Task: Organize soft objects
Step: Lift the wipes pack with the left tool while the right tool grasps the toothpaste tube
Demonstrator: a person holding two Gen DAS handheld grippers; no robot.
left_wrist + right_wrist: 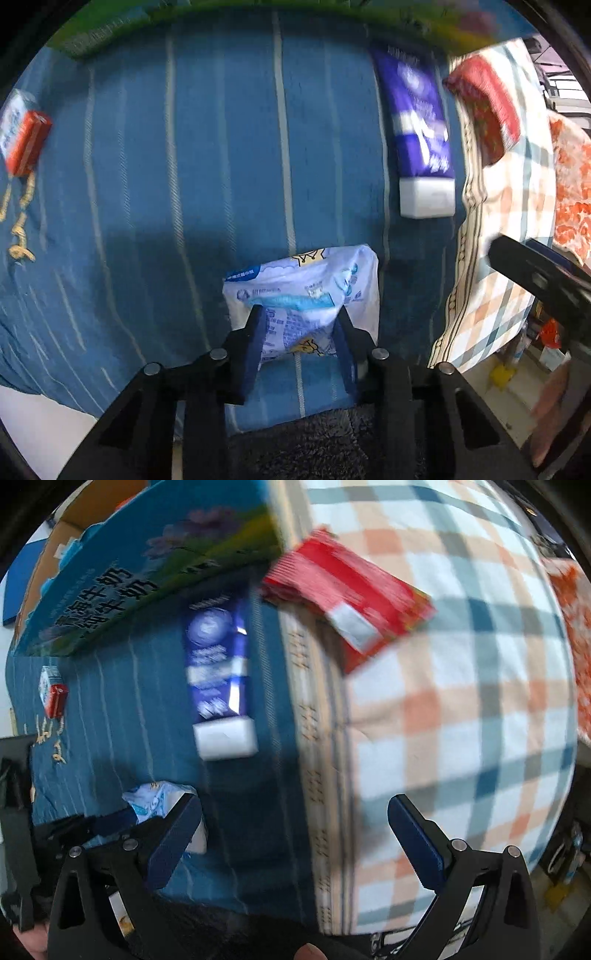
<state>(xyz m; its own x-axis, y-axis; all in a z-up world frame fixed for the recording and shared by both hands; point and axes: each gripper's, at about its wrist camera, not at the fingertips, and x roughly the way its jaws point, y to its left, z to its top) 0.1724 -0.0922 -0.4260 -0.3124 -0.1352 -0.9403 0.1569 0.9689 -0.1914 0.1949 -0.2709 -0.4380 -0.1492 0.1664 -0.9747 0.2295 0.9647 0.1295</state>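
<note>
My left gripper (301,314) is shut on a white and light-blue soft tissue pack (314,280), squeezed between its blue pads over the blue striped cloth (184,166). The pack also shows in the right wrist view (155,797). My right gripper (291,812) is open and empty, above the seam between the blue cloth (129,709) and a plaid cloth (461,701). A purple tissue pack (421,125) lies on the blue cloth at upper right; it also shows in the right wrist view (218,664). A red pack (347,602) lies on the plaid cloth, seen too in the left wrist view (484,107).
A small red and white pack (22,136) lies at the far left of the blue cloth. A blue and green milk carton box (147,565) stands at the back. An orange floral cloth (572,184) is at the right. Dark carpet (314,443) lies below.
</note>
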